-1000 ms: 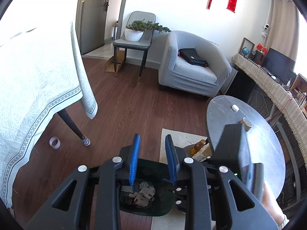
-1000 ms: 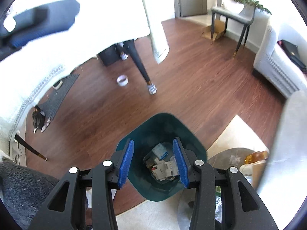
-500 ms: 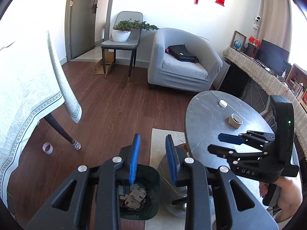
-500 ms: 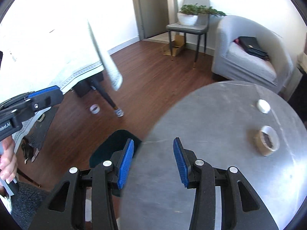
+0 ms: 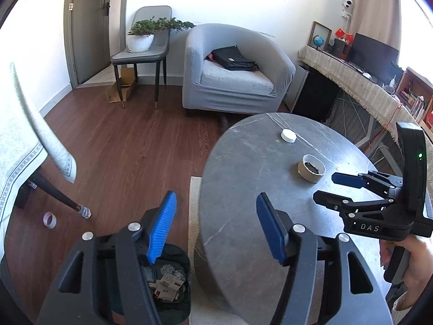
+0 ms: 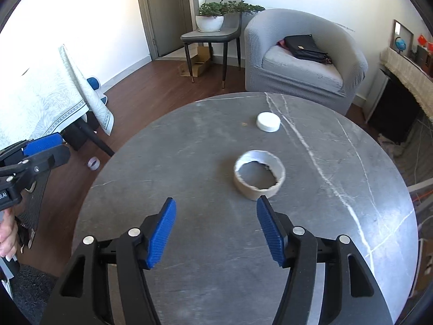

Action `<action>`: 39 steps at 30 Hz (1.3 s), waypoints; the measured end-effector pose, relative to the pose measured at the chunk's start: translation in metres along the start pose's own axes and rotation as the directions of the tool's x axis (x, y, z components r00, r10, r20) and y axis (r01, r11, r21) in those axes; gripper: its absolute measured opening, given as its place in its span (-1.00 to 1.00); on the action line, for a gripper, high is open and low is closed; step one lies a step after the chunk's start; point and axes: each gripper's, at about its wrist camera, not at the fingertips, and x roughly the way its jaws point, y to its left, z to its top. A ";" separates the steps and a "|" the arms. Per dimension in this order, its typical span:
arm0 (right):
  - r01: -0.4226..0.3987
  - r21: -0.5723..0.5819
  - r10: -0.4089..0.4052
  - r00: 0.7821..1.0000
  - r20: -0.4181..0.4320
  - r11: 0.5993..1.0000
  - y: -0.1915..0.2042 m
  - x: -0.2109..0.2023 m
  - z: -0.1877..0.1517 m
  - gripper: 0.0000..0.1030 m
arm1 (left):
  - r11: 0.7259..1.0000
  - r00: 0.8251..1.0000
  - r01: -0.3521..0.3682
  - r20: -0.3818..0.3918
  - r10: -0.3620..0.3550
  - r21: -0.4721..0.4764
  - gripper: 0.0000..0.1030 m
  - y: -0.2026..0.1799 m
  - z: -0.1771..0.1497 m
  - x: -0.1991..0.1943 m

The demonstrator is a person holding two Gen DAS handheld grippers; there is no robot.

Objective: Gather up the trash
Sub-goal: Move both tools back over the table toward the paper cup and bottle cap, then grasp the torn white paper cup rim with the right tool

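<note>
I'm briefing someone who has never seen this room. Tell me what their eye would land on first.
The round grey marble table fills the view, bare but for a torn cardboard tape roll near its middle and a white cap beyond it. The right gripper hangs open just short of the roll, nothing between its blue pads. Left of the table, below the open left gripper, a dark green bin on the floor holds crumpled paper.

White walls (image 5: 222, 2), a brown wood floor (image 5: 130, 149), a grey armchair (image 5: 232, 73), a grey chair (image 5: 146, 51) by the door (image 5: 86, 27), bright daylight.
</note>
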 end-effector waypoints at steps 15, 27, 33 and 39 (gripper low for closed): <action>0.030 0.090 -0.032 0.999 0.019 0.996 -0.034 0.012 0.006 0.26 | 0.999 0.999 0.027 -0.036 -0.026 0.035 0.35 -0.036 0.002 0.029; 0.049 0.084 -0.050 0.999 0.007 0.995 -0.035 0.029 0.013 -0.07 | 0.998 0.999 0.008 -0.050 -0.004 0.070 0.35 -0.042 0.011 0.048; -0.005 0.144 0.000 0.999 0.038 0.990 -0.052 0.016 0.006 -0.08 | 0.994 0.998 0.026 -0.065 -0.020 0.105 0.36 -0.059 0.024 0.063; -0.038 0.214 0.024 0.997 0.070 0.976 -0.084 -0.009 -0.007 -0.08 | 0.986 0.997 0.040 -0.076 -0.027 0.164 0.36 -0.094 0.040 0.089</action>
